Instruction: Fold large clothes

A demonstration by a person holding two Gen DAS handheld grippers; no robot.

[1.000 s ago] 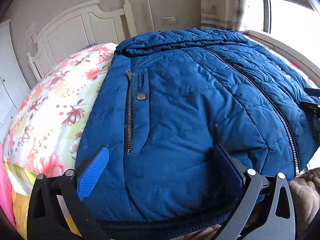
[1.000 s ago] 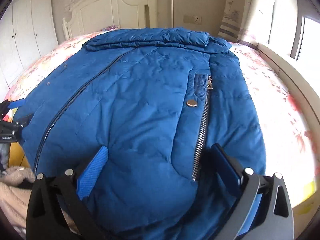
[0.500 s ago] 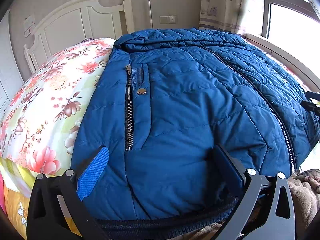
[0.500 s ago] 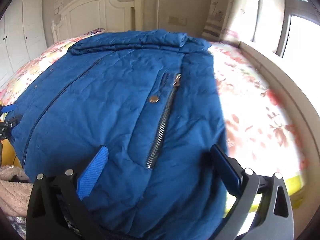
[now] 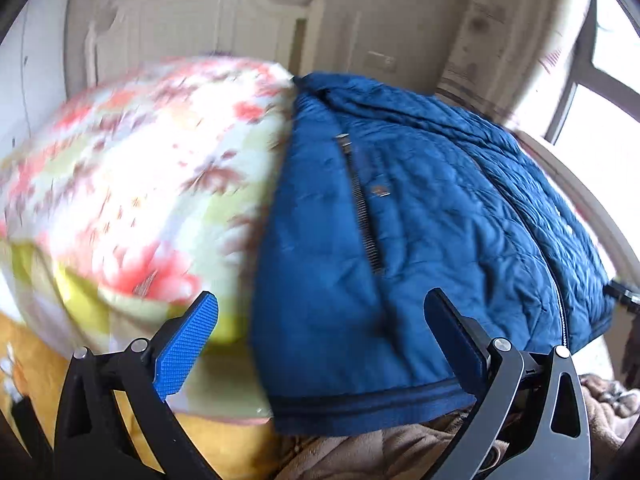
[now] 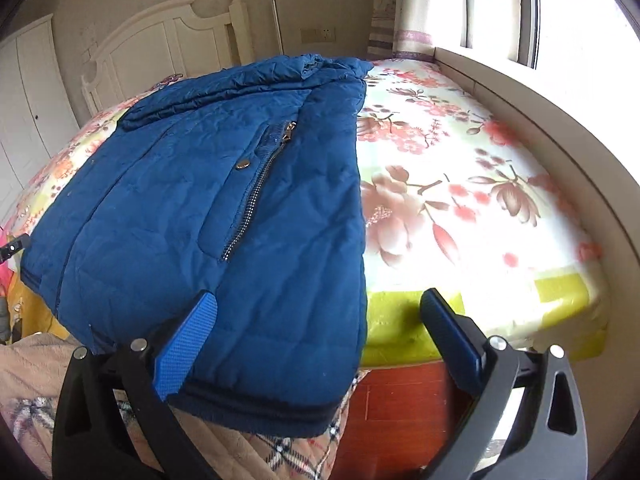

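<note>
A blue quilted jacket [image 5: 420, 232] lies front up on the bed, zipped, collar toward the headboard, hem hanging over the foot edge. My left gripper [image 5: 320, 336] is open over the jacket's left hem corner, with the left edge of the jacket between its blue pads. In the right wrist view the same jacket [image 6: 208, 216] fills the left half. My right gripper [image 6: 316, 332] is open at the jacket's right hem corner; its left pad lies over the fabric and its right pad is off the cloth. The left wrist view is blurred by motion.
The floral bedsheet [image 6: 460, 184] covers the bed on both sides of the jacket. A white headboard [image 6: 168, 36] stands at the far end, a window ledge [image 6: 520, 92] along the right. A beige plaid blanket [image 6: 260, 456] and red wooden floor [image 6: 400, 400] lie below the foot.
Both grippers swung outward: the left view shifted left to the jacket's left edge, the right view shifted right to its right edge. Both stayed open. The jacket has not moved.
</note>
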